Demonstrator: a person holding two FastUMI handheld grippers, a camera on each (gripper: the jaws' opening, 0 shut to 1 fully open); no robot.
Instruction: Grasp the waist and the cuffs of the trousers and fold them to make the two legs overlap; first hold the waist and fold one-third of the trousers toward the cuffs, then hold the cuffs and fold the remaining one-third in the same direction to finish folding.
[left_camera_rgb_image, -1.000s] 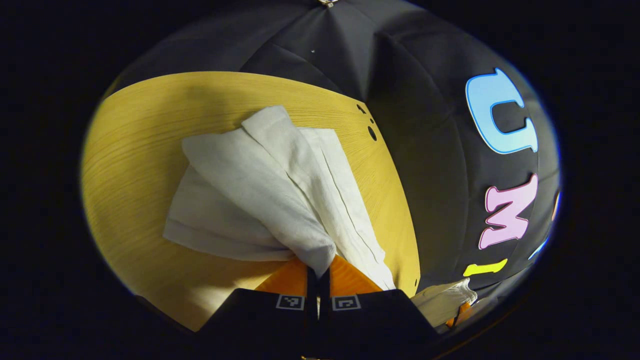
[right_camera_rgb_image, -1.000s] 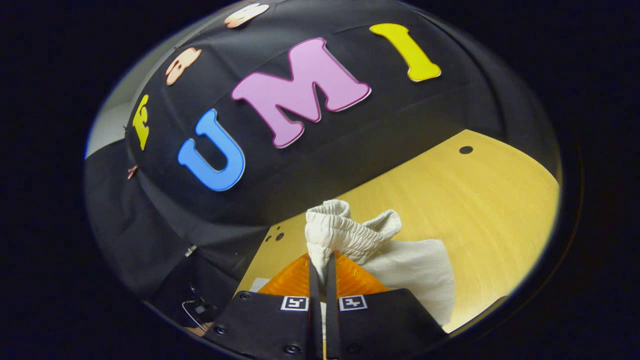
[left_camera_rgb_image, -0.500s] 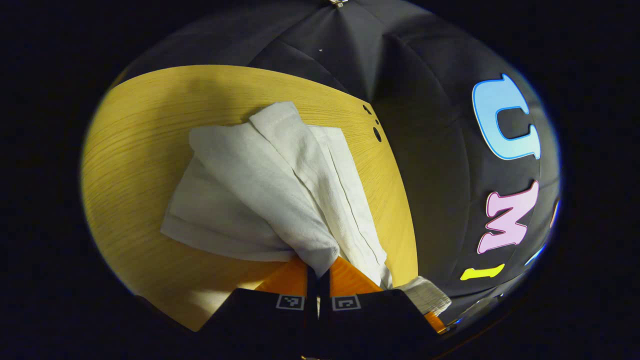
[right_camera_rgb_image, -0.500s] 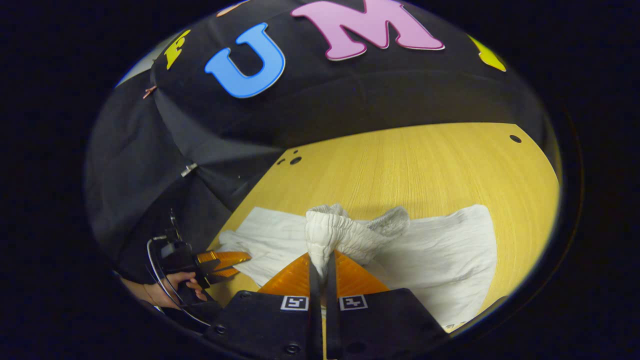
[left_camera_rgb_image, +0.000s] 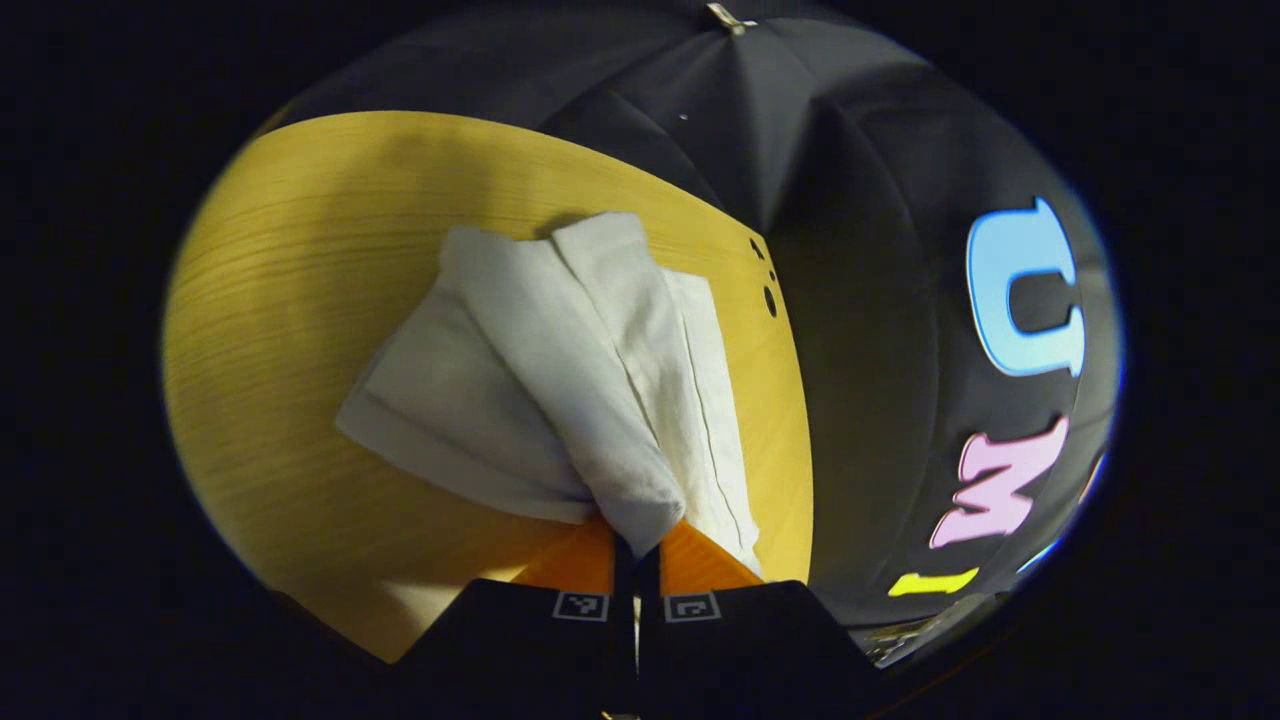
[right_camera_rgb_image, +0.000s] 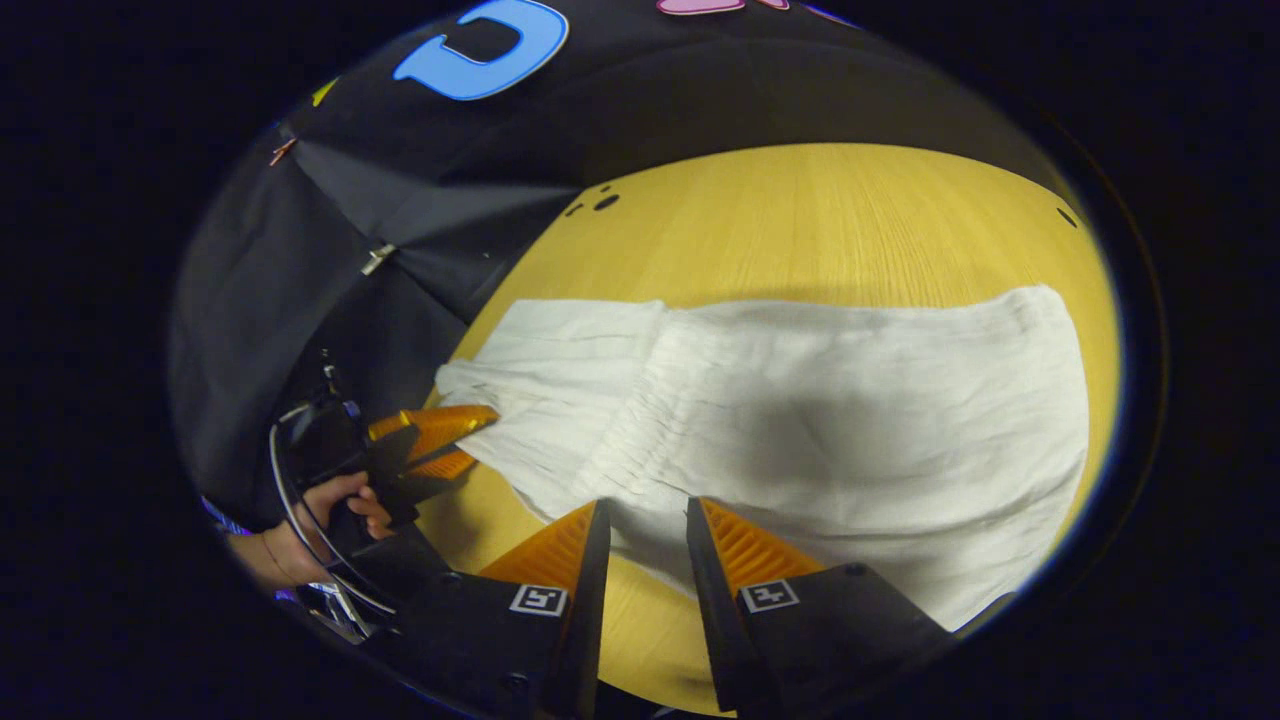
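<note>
Trousers (right_camera_rgb_image: 820, 420) now flat on table (right_camera_rgb_image: 850, 220), legs overlapped. Right gripper (right_camera_rgb_image: 645, 530) just released waist, fingers apart. Left gripper (left_camera_rgb_image: 637, 535) clamped on cuffs (left_camera_rgb_image: 640, 500). Thirds fold next.

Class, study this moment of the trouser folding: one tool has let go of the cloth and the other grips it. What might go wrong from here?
1. The left tool is shut on the trousers while the right tool is open; a one-sided pull may drag the laid layer askew.
2. The cloth lies near the table edge beside the left tool and might slip off.
3. Bunched folds at the left grip may crease.
</note>
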